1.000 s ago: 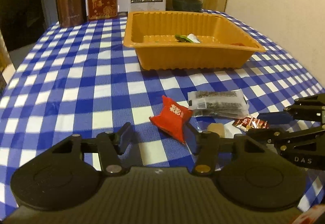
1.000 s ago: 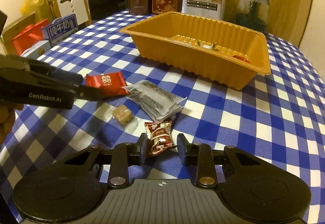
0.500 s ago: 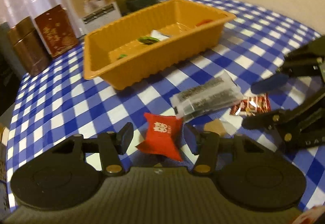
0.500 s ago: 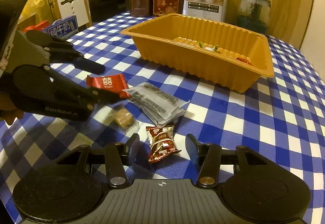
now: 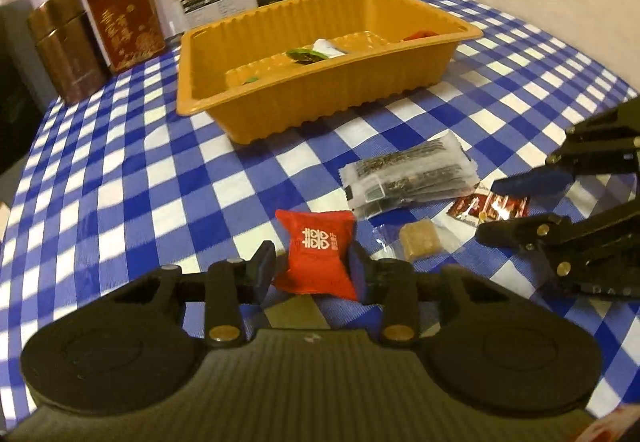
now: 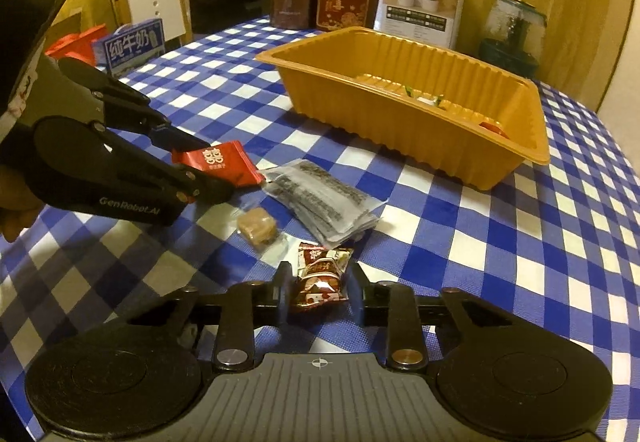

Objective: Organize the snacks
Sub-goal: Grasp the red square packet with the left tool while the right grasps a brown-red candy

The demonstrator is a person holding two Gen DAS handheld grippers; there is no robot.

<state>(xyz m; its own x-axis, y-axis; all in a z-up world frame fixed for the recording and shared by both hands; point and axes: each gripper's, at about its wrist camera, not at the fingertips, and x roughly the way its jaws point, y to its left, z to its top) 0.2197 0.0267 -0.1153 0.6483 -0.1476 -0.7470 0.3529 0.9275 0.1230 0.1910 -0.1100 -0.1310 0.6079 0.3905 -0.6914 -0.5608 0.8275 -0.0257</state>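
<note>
Red packet (image 5: 318,257) | left tongs (image 5: 313,270) closing on it | right tongs (image 6: 318,288) closing on brown candy (image 6: 321,278)

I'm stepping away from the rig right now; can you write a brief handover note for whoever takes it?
Left tongs: closing around the red packet, which lies on the checked cloth.
Right tongs: closing around the brown wrapped candy.
Done: a few snacks already lie in the orange tray.
Left: both of these, the clear-wrapped tan sweet and the dark sachets, all still on the cloth before the tray.
</note>
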